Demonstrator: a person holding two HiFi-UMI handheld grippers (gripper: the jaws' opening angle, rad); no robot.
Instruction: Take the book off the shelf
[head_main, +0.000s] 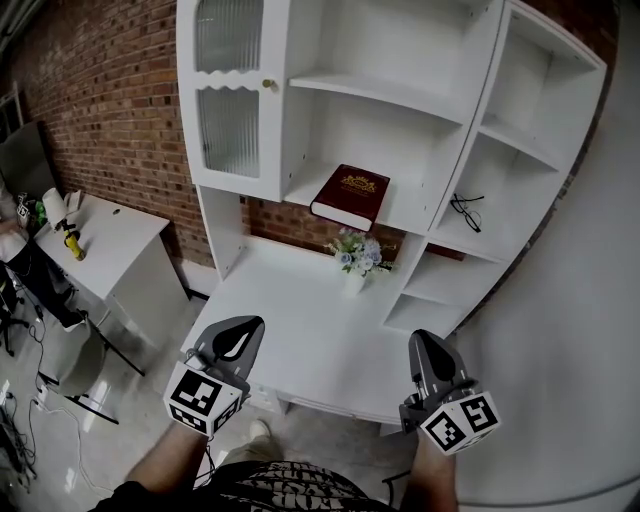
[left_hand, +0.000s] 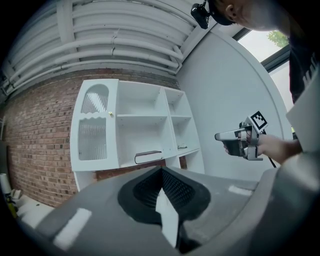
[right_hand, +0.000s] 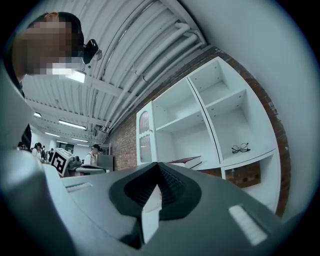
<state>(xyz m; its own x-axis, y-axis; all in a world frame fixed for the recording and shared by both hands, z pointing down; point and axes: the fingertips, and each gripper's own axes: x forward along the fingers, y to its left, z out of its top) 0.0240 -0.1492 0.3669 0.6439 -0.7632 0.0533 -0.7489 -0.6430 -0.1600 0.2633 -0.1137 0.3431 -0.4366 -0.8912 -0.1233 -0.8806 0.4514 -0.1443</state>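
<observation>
**Both grippers closed and held back, book not yet touched**

The left gripper (head_main: 238, 332) and the right gripper (head_main: 424, 345) sit low in the head view, one to each side, both aimed roughly level at the white shelf unit. Each gripper's own view shows its two jaws pressed together with nothing between them. Neither touches anything. This looks like a ready stance before the reach, with the book framed between the two.

Past the jaws lies the bare white desk (head_main: 300, 325), and at its back stands a small bunch of flowers (head_main: 358, 252) in a vase. Above them the dark red book (head_main: 351, 195) lies flat on the middle shelf (head_main: 412, 218), cover up, with its near corner jutting slightly over the shelf's front edge. That overhang probably offers the easiest edge to pinch, though the jaws must open first. The flowers directly below would be at risk if the book slipped.

A pair of glasses (head_main: 465, 212) rests in the compartment to the right, well apart from the book. A ribbed-glass cabinet door (head_main: 228, 125) is to its left.
</observation>
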